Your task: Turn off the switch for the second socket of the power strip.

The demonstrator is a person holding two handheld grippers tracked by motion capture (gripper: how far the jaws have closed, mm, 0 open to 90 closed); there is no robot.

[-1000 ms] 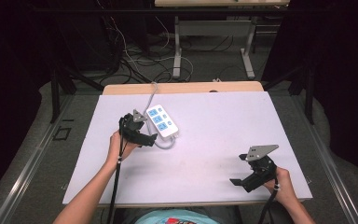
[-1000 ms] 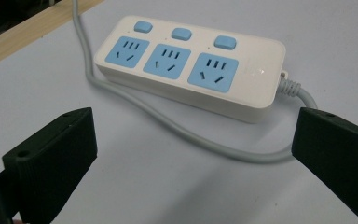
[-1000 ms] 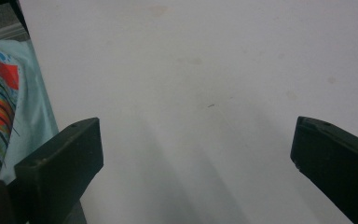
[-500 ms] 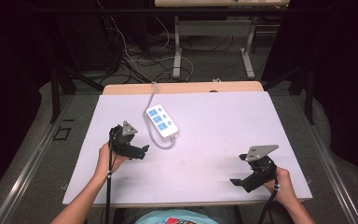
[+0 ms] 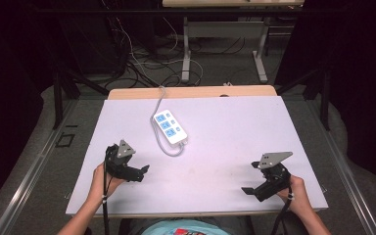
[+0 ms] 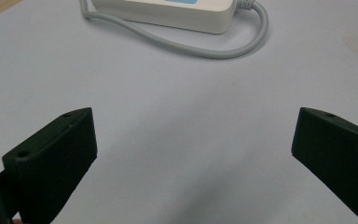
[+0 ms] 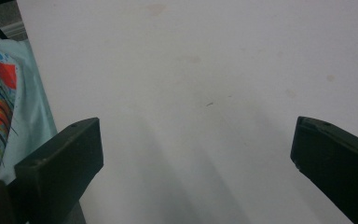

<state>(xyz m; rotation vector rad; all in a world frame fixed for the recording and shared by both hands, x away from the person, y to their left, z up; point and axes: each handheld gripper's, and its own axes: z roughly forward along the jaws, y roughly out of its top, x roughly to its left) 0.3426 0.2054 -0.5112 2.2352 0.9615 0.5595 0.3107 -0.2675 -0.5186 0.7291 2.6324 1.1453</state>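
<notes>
A white power strip [image 5: 170, 126] with blue sockets lies flat on the white table [image 5: 245, 127], left of centre, and its grey cable [image 5: 159, 100] runs off the far edge. My left gripper [image 5: 143, 171] is nearer the person and to the left of the strip, open and holding nothing. In the left gripper view the jaws of the left gripper [image 6: 194, 123] stand wide apart over bare table, with the power strip [image 6: 168, 11] and a loop of its cable [image 6: 223, 49] ahead. My right gripper [image 5: 248, 189] rests open at the front right. The right gripper [image 7: 196, 128] also has only bare table between its jaws.
The person's patterned shirt [image 7: 0, 93] is just past the table's near edge in the right gripper view. Behind the table are a wooden strip [image 5: 196, 92], tangled floor cables [image 5: 142, 63] and the legs of another desk [image 5: 186, 49].
My left gripper has drawn back from beside the power strip toward the person and the front left. The strip and the right gripper have stayed put.
</notes>
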